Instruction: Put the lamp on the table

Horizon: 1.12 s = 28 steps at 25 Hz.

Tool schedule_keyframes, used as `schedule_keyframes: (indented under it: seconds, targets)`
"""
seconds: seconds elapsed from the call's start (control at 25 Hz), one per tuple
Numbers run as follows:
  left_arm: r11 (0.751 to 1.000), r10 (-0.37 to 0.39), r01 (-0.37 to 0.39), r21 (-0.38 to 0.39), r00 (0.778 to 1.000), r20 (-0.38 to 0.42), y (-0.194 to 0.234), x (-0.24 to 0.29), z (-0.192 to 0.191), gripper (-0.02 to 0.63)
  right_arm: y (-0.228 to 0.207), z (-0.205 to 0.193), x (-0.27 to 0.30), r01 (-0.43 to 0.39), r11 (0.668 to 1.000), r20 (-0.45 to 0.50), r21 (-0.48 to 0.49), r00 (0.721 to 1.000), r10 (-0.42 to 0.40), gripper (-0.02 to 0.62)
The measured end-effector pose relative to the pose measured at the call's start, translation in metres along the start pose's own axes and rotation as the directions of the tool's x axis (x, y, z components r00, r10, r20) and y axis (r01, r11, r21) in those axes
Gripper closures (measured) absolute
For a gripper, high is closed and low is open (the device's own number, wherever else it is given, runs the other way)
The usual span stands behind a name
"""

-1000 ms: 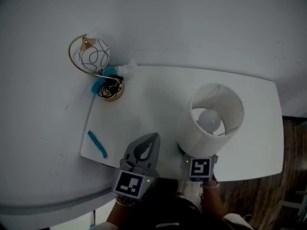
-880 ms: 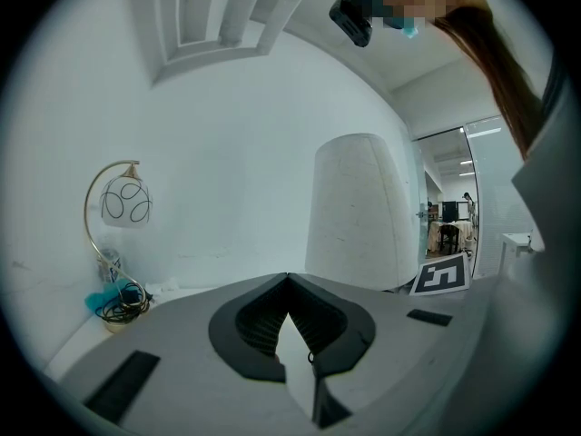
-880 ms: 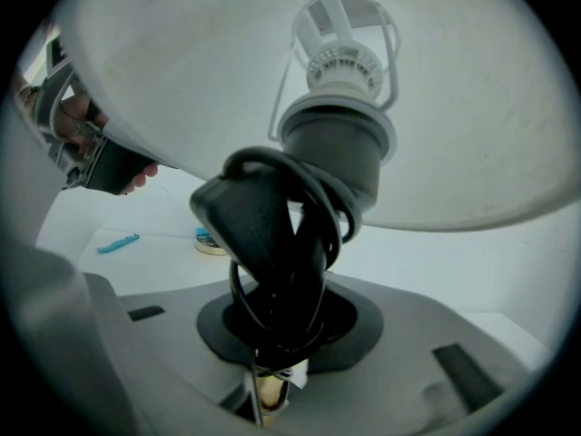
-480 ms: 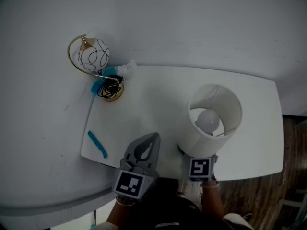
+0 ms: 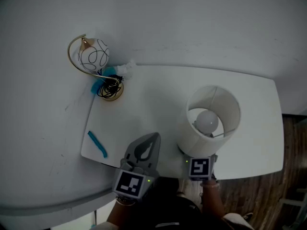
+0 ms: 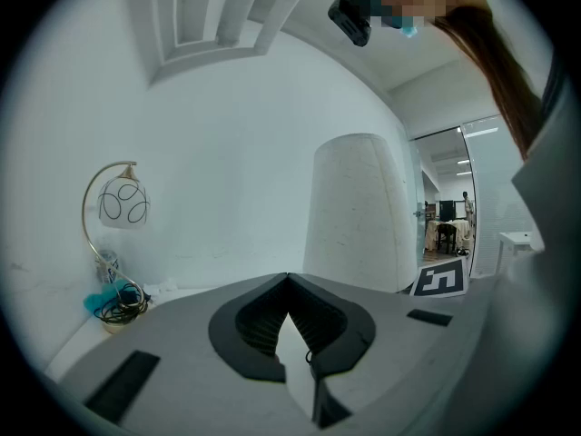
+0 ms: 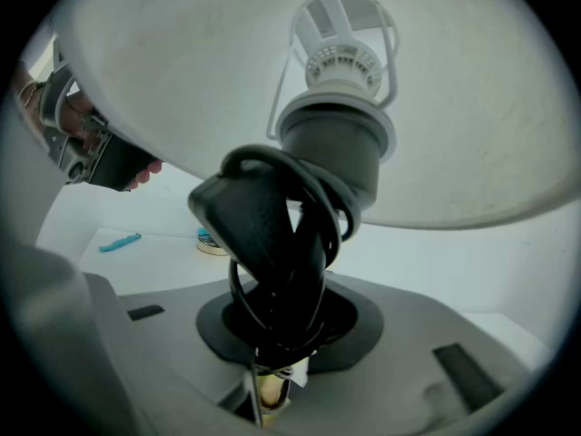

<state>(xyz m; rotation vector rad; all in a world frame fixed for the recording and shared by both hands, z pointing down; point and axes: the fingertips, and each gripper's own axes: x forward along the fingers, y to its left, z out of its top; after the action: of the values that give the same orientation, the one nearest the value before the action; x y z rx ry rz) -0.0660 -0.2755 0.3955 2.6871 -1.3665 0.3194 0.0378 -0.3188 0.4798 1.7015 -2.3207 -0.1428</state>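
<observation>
Little has changed over the last second. Both claws keep their places, and only the white shade (image 5: 189,131) of the lamp (image 5: 207,121) has leaned slightly toward the left edge of the table (image 5: 158,95). The right gripper (image 5: 196,156) is clamped low on the lamp's stem, where the black cord (image 7: 272,243) is wound, at the front edge right of middle. The shade rises just beyond its jaws, over the tabletop. The left gripper (image 5: 154,136), jaws together and empty, sits just beside it.
</observation>
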Motion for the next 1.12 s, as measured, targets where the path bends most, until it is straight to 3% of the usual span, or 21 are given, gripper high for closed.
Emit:
schedule_keyframes:
  seconds: [1.12]
  targets:
    - [1.000, -0.001, 0.001, 0.020, 1.000, 0.010, -0.005, -0.014, 0.004, 0.606, 0.002, -0.003, -0.010, 0.030, 0.999, 0.034, 0.013, 0.999, -0.030, 0.502]
